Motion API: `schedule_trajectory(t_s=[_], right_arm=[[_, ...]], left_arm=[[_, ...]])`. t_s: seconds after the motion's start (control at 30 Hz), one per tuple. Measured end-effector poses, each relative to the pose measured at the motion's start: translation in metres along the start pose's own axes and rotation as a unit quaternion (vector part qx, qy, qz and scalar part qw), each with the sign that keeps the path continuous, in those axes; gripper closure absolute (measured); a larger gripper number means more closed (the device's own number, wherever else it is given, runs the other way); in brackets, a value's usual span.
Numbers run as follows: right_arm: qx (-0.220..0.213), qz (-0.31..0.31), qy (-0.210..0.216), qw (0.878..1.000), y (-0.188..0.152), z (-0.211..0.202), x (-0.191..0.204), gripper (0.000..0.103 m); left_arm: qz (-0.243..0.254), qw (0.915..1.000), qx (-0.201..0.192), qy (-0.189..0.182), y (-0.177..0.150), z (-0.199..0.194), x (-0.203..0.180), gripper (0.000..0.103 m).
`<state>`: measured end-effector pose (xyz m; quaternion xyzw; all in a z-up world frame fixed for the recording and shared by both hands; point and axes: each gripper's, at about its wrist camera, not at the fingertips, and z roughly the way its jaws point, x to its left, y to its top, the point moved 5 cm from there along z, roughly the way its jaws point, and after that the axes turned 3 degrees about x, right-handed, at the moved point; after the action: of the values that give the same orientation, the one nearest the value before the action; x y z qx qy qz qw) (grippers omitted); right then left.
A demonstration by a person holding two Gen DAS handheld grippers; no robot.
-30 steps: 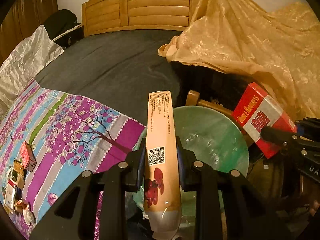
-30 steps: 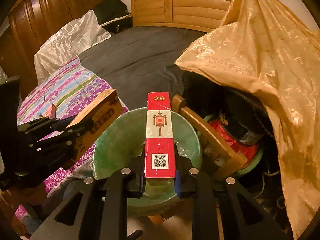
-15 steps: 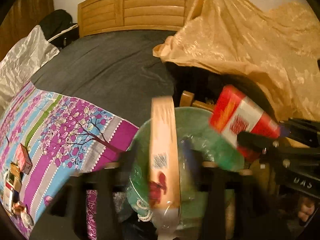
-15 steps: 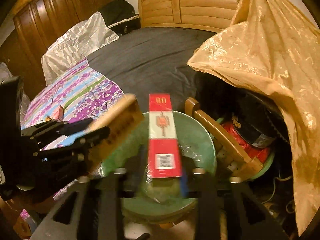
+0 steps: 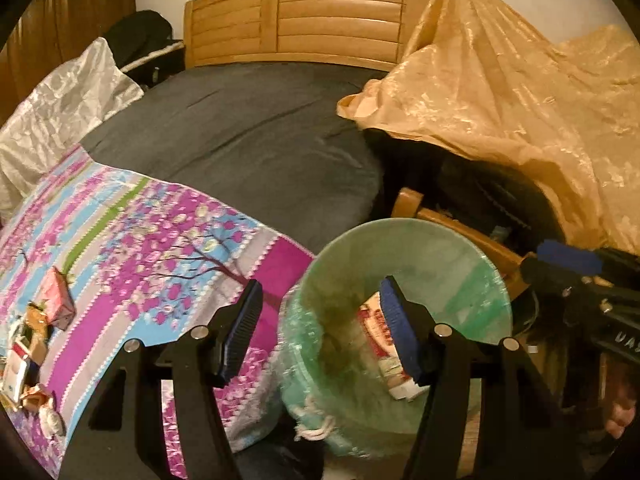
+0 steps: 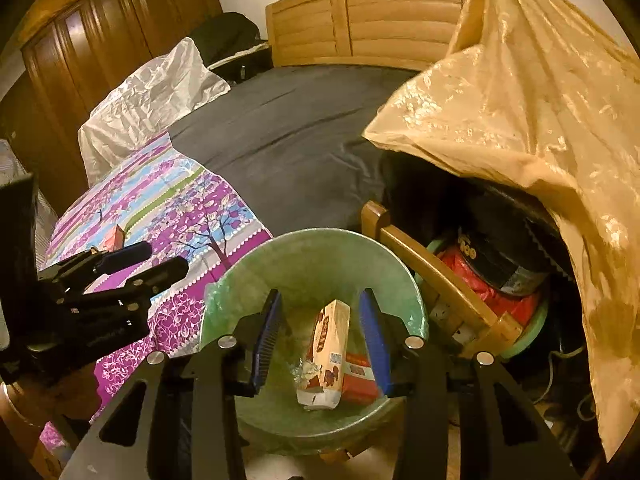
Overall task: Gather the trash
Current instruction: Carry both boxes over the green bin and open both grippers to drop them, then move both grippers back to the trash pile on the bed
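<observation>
- With both loads let go, the left gripper (image 5: 316,332) and right gripper (image 6: 320,340) hang over the green-lined bin (image 6: 256,276); each pair of jaws has just been opening and now stands released, nothing between the pads.
- Tan packet (image 6: 328,352) lies inside the bin, long axis running from the near wall up toward the far rim; red box (image 6: 360,376) lies touching it on its right side, partly under the right jaw in the picture.
- Remaining trash: a small pink carton (image 5: 60,300) and a loose cluster of wrappers (image 5: 24,360) near the foot-end edge of the bed, on the patterned sheet (image 5: 160,240), well apart from the bin.
- That litter lies to the left of both grippers. Left gripper is nearer, so the next reach looks to be its job.
- Carton's long axis seems to run roughly toward the headboard (image 5: 304,28), though the fisheye edge blurs it; jaws may need a roll to span its narrow side.
- Wrappers are crumpled and light; likely to slip from a shallow pinch.
</observation>
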<state>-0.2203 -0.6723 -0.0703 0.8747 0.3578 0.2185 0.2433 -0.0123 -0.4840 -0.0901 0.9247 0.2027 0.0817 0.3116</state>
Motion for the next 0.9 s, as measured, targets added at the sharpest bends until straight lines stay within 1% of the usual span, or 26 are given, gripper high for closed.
schedule_trajectory(t_s=[0.07, 0.17, 0.33, 0.4, 0.47, 0.57, 0.67, 0.77, 0.83, 0.9], right_arm=[[-0.013, -0.014, -0.003, 1.0, 0.001, -0.003, 0.01, 0.06], [-0.037, -0.034, -0.005, 0.999, 0.003, -0.01, 0.028, 0.06], [-0.09, -0.07, 0.007, 0.993, 0.008, -0.023, 0.074, 0.06], [-0.095, -0.087, 0.025, 0.991, 0.008, -0.021, 0.099, 0.06], [-0.087, -0.102, 0.04, 0.99, 0.005, -0.014, 0.122, 0.06], [-0.072, -0.126, 0.066, 0.987, -0.001, -0.002, 0.161, 0.06], [-0.058, -0.152, 0.09, 0.983, -0.008, 0.011, 0.201, 0.06], [-0.037, -0.179, 0.116, 0.976, -0.017, 0.026, 0.241, 0.06], [-0.02, -0.195, 0.134, 0.971, -0.022, 0.039, 0.265, 0.06], [0.003, -0.217, 0.156, 0.964, -0.031, 0.055, 0.299, 0.06]], left_arm=[[-0.001, 0.9999, -0.004, 0.01, -0.005, -0.004, 0.007, 0.044], [-0.024, 0.9992, -0.012, 0.029, -0.014, -0.012, 0.029, 0.038], [-0.066, 0.9959, -0.011, 0.062, -0.039, -0.025, 0.075, 0.037], [-0.092, 0.9931, -0.004, 0.072, -0.053, -0.028, 0.098, 0.037], [-0.12, 0.9896, 0.002, 0.08, -0.066, -0.032, 0.121, 0.037], [-0.161, 0.9816, 0.007, 0.101, -0.091, -0.041, 0.161, 0.037], [-0.202, 0.9716, 0.012, 0.123, -0.119, -0.052, 0.201, 0.036], [-0.25, 0.9583, 0.019, 0.138, -0.155, -0.065, 0.243, 0.036], [-0.273, 0.9502, 0.022, 0.149, -0.179, -0.073, 0.266, 0.036], [-0.292, 0.9424, 0.023, 0.162, -0.2, -0.082, 0.285, 0.036]])
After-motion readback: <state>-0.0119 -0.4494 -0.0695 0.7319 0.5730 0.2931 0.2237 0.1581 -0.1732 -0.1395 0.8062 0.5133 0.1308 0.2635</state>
